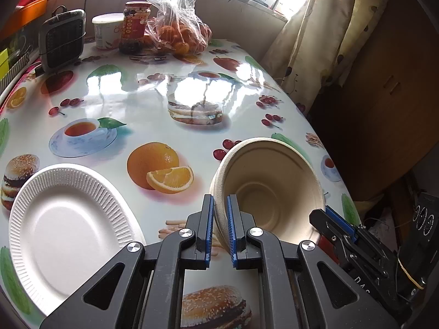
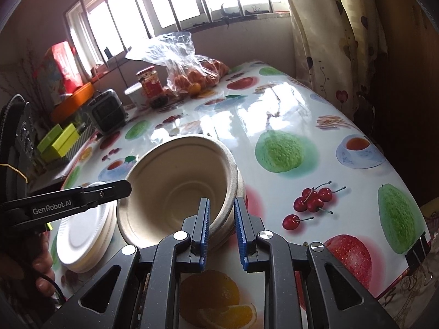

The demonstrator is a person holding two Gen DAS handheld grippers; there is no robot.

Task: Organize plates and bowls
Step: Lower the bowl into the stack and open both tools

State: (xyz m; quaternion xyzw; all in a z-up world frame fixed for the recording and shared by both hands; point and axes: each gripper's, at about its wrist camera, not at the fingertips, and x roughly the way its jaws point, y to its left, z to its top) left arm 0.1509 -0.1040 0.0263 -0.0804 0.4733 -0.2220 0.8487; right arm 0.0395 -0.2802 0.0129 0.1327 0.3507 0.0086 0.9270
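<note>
My left tongs (image 1: 220, 213) pinch the rim of the bowl (image 1: 270, 183), holding it tilted above the table (image 1: 131, 104). My right tongs (image 2: 221, 215) straddle the opposite rim, which sits between the pads; I cannot tell whether they press. Plates (image 2: 82, 238) sit stacked beside the bowl.

The left gripper (image 1: 220, 205) is angled downward, its blue-padded jaws clamped on the near rim of a tilted bowl (image 1: 270, 181). The right gripper (image 2: 221, 208) is also pitched downward, its jaws set astride the opposite rim, slightly apart. A hand (image 2: 41, 271) is glimpsed at the left gripper's handle, fingers curled around it.
</note>
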